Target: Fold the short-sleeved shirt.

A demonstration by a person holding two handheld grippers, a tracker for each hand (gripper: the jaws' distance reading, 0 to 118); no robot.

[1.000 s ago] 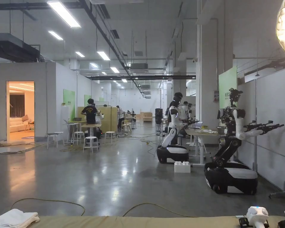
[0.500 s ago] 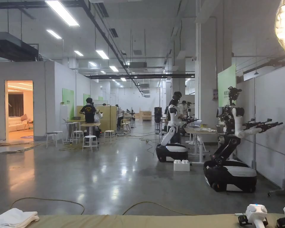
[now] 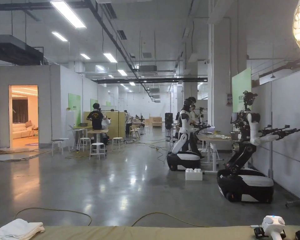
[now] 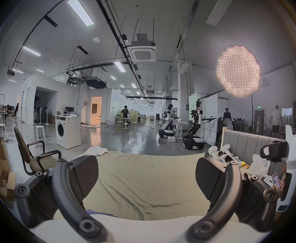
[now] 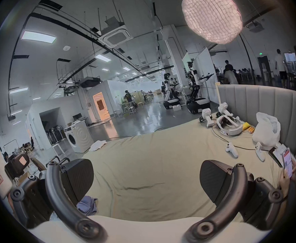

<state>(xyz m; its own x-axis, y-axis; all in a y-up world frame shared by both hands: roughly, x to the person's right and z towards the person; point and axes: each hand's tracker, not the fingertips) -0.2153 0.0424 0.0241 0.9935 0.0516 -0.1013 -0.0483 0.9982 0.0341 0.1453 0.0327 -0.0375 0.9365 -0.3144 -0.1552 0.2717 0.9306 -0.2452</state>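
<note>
Above the near edge of the bed (image 5: 143, 159), left claw (image 4: 146, 176) and right claw (image 5: 146, 180) are held wide open, empty. Folding is judged not yet started. A crumpled blue garment (image 5: 87, 205), likely the shirt, lies near left; it needs grasping and spreading.

open bed sheet (image 5: 157, 168) ahead; headset (image 5: 229, 125), controllers rightward

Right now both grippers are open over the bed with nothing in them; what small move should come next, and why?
Probably lower the right gripper toward the crumpled bluish cloth at the near edge of the beige bed cover and grasp it. Its jaws stand wide apart and empty, as do those of the left gripper. That cloth may be the shirt; too little shows to be sure.
</note>
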